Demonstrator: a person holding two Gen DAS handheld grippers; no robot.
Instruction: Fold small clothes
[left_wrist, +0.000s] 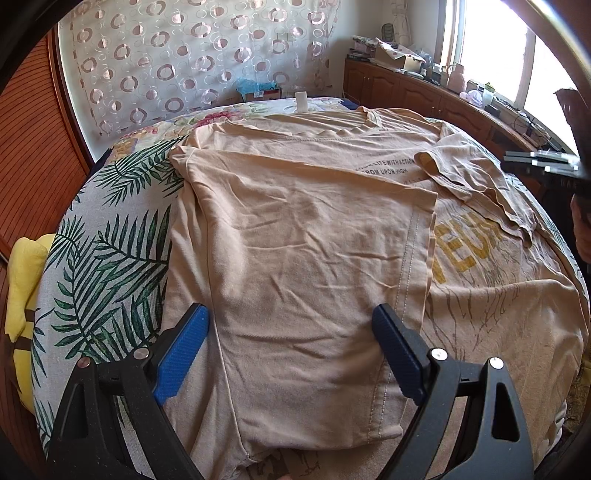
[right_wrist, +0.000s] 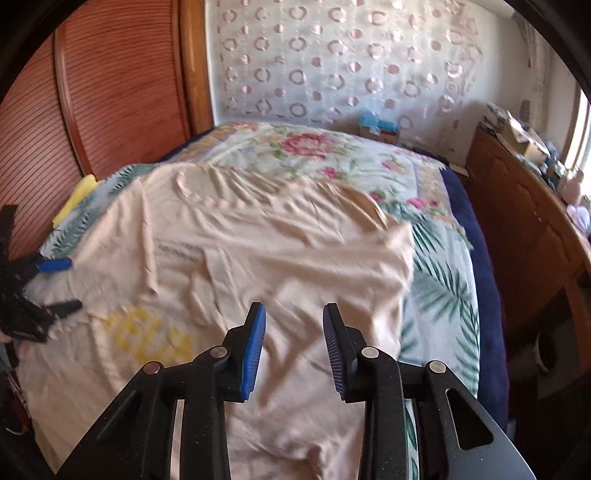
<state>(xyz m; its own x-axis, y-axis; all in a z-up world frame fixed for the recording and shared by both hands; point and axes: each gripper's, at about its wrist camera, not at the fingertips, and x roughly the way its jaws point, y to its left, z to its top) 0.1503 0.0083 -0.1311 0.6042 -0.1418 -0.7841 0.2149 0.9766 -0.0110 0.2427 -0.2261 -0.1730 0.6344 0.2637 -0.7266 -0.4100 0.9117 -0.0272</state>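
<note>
One T-shirt (left_wrist: 303, 229), two tools (left_wrist: 291, 332).

Beige t-shirt (left_wrist: 303, 240), yellow lettering; palm-leaf bedspread (left_wrist: 110, 258).

Left gripper (left_wrist: 290, 319) and right gripper (right_wrist: 293, 314): each has two matte black fingers with triangular cut-outs, hinged on round silver screw heads, two per finger. Ribbed blue pads (right_wrist: 253, 354) line the inner faces of the fingers.
</note>
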